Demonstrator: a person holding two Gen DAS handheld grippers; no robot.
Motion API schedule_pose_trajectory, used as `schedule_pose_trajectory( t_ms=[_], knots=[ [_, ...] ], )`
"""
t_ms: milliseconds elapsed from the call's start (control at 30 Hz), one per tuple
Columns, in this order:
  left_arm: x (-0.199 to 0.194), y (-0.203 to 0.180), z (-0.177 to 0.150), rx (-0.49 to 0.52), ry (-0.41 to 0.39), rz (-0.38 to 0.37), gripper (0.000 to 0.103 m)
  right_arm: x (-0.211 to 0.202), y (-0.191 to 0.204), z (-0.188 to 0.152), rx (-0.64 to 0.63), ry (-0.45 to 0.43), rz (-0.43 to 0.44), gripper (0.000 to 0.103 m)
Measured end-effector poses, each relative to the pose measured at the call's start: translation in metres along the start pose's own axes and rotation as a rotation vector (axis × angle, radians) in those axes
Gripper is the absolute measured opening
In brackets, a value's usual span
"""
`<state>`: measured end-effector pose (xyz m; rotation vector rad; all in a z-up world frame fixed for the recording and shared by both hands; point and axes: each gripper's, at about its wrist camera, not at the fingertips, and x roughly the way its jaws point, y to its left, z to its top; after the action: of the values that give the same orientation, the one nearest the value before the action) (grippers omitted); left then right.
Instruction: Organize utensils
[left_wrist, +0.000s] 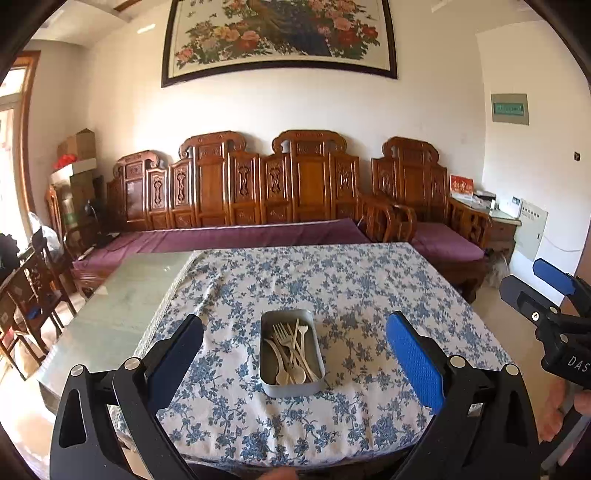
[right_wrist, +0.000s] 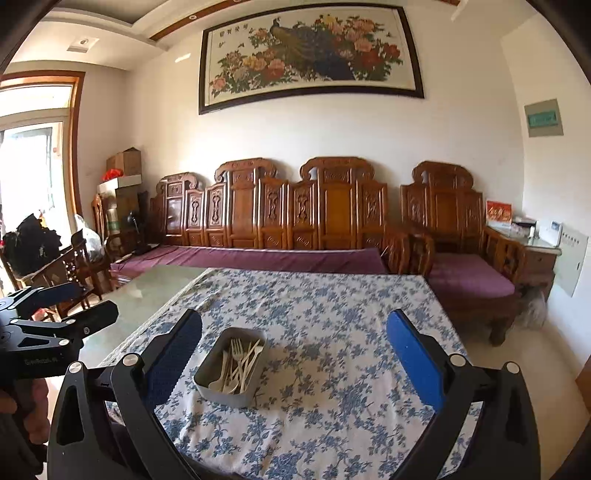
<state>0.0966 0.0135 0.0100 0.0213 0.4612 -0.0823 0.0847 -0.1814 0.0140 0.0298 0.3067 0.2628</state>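
Note:
A grey metal tin (left_wrist: 266, 384) (right_wrist: 207, 387) sits on the blue-flowered tablecloth (left_wrist: 351, 288) (right_wrist: 332, 332). Several pale forks and spoons (left_wrist: 290, 350) (right_wrist: 238, 363) lie piled inside it. My left gripper (left_wrist: 295, 354) hangs open above the near edge of the table, with the tin framed between its blue pads (left_wrist: 413, 362) and nothing held. In the right wrist view my right gripper (right_wrist: 295, 358) is open too, and the tin lies toward its left finger. Each gripper also shows at the edge of the other's view: right gripper (left_wrist: 532, 284), left gripper (right_wrist: 70, 306).
The cloth covers only part of the table; a bare glass top (left_wrist: 122, 295) (right_wrist: 147, 291) runs along the left. Behind the table stands a carved wooden sofa (left_wrist: 258, 192) with purple cushions. Wooden chairs (left_wrist: 33, 291) crowd the left side. A hand (right_wrist: 22, 398) grips the left tool.

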Motion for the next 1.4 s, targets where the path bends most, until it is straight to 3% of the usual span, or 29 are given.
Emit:
schedule_pose_trajectory(
  t_ms=[1400],
  knots=[
    [-0.013,0.0,-0.006,-0.002,-0.057,0.036,0.096,0.005,0.005,-0.004,0.009,0.013,-0.008,0.101]
  ],
)
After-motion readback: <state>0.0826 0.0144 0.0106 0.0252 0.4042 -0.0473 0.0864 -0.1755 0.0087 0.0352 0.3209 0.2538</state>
